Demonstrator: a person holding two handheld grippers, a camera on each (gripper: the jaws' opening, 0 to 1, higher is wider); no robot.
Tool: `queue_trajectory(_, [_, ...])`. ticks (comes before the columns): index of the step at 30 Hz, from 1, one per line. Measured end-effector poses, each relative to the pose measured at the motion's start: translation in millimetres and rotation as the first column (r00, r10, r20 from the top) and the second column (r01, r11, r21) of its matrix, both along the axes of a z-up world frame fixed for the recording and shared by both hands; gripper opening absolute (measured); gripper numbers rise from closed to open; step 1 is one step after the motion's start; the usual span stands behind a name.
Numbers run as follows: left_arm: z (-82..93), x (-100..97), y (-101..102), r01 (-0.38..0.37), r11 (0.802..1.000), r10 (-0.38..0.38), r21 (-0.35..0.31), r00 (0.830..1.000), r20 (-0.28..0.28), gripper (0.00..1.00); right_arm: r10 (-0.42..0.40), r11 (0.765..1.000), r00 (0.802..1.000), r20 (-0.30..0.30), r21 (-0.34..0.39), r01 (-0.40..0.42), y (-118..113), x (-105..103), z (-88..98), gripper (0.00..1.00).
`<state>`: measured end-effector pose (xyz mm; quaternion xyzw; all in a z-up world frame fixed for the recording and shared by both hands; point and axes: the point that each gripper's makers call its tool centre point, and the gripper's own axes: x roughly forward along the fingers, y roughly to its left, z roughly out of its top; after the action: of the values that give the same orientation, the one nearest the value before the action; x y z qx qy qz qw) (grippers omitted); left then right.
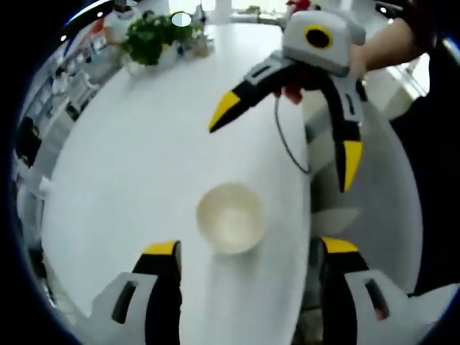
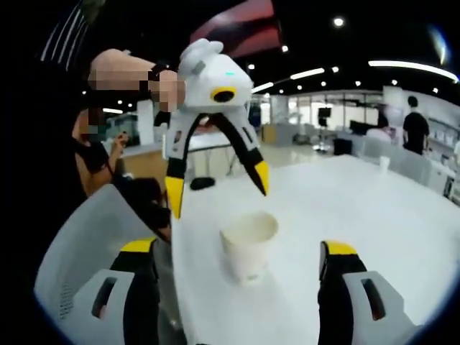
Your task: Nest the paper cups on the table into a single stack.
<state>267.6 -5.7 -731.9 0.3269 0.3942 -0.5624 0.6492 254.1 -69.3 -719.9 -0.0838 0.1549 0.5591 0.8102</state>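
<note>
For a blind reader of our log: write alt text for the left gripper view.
A single paper cup stands upright on a white table, seen from above between the left gripper's open jaws. Beyond it the right gripper hovers over the table's edge with its jaws spread, and a potted plant sits at the far end.

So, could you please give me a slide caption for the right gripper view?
Open yellow-tipped right gripper faces an upright white paper cup on the white table, with the open left gripper above it.
</note>
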Motion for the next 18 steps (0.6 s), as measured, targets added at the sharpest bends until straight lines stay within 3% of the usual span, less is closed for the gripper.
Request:
queue_trajectory(8, [-14.3, 5.7, 15.9, -0.128, 0.991, 0.128, -0.048, 0.992, -0.006, 0.75, 0.002, 1.0, 1.0, -0.01, -0.027, -0.002, 0.5, 5.5, -6.2, 0.86])
queue_trajectory(18, [-22.7, 17.6, 14.3, -0.225, 0.954, 0.231, -0.199, 0.973, 0.009, 0.74, 0.008, 0.998, 1.0, -0.029, -0.062, -0.01, 6.7, 11.0, -24.9, 0.83])
